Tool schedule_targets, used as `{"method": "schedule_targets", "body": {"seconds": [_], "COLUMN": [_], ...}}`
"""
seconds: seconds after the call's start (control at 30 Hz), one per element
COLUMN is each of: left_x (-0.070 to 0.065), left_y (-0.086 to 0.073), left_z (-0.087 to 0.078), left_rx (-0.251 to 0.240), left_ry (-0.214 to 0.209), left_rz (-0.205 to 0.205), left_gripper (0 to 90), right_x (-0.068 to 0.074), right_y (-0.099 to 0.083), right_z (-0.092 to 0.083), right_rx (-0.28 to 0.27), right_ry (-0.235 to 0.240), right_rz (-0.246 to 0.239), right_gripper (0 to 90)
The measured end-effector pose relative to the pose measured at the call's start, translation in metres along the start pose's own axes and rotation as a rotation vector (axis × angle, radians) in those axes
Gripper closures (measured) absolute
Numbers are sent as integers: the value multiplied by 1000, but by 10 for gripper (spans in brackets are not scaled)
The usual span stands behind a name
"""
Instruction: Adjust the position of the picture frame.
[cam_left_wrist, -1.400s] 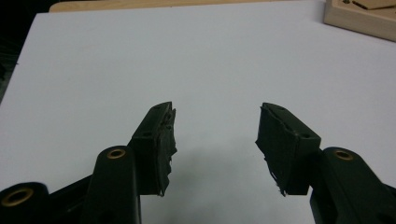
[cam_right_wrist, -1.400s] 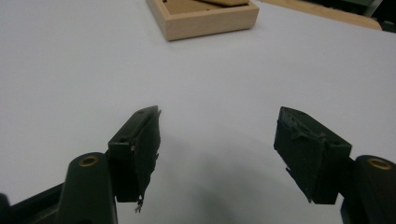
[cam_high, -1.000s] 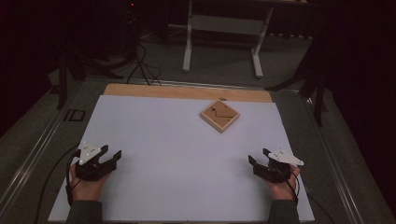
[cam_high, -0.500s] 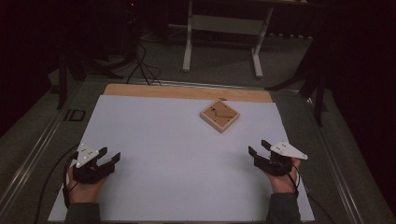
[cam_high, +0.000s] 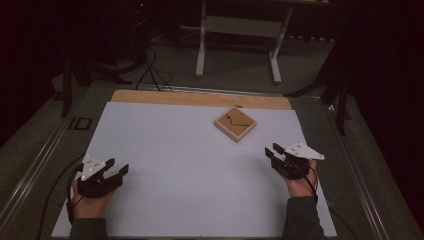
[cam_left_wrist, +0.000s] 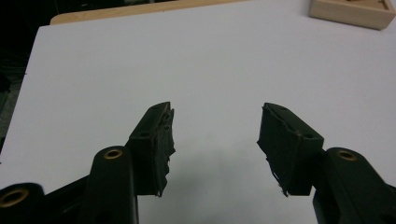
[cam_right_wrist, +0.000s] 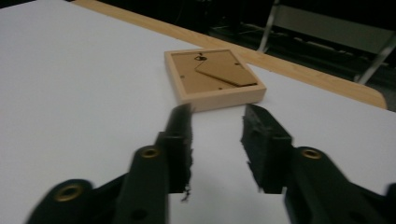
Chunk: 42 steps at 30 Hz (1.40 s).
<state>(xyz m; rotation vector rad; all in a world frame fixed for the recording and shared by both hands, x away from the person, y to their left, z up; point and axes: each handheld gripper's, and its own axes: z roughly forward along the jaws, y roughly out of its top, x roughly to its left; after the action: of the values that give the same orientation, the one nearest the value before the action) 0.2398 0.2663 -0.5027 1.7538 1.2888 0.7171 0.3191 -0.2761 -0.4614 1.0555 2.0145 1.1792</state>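
So far nothing is handled: the wooden frame (cam_high: 235, 123) lies face down on the surface (cam_high: 170, 150), just ahead of the right tool (cam_right_wrist: 215, 121), whose empty jaws have been narrowing; the left tool (cam_left_wrist: 215, 128) gapes wide, empty.

Open white sheet, one frame in the way

Wide bare sheet (cam_high: 175, 150) between left gripper (cam_high: 119, 170) and right gripper (cam_high: 271, 151); only obstacle a wooden frame (cam_high: 235, 123) lying flat toward the far edge, ahead of the right gripper, apart from it; free passage on every side of the frame, nothing between either gripper's jaws
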Motion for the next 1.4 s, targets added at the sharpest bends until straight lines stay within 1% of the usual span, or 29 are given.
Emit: {"method": "schedule_targets", "body": {"seconds": [0.13,0.43,0.63,0.67,0.8,0.93,1.13,1.3,1.4], "left_x": [0,4,4,4,5,6,6,6,6], "left_y": [0,0,0,0,0,0,0,1,1], "left_z": [-1,-1,-1,-1,-1,0,2,1,1], "left_rx": [0,-3,-3,-3,-5,-5,-3,-4,-6], "left_ry": [3,6,6,6,6,8,12,14,17], "left_rz": [1,-17,-15,-15,-19,-19,-18,-12,-13], "left_gripper": [450,447,444,443,440,437,433,430,428], "right_x": [0,2,0,0,0,0,1,0,-2], "right_y": [6,17,20,20,21,21,23,22,22], "right_z": [6,20,33,33,44,52,64,72,78], "right_rx": [8,7,9,9,1,2,10,26,25], "right_ry": [2,-16,-23,-23,-18,-16,-12,-18,-14], "right_rz": [-14,-35,-34,-34,-14,-11,-13,-12,10], "right_gripper": [758,892,895,895,895,896,896,896,896]}}
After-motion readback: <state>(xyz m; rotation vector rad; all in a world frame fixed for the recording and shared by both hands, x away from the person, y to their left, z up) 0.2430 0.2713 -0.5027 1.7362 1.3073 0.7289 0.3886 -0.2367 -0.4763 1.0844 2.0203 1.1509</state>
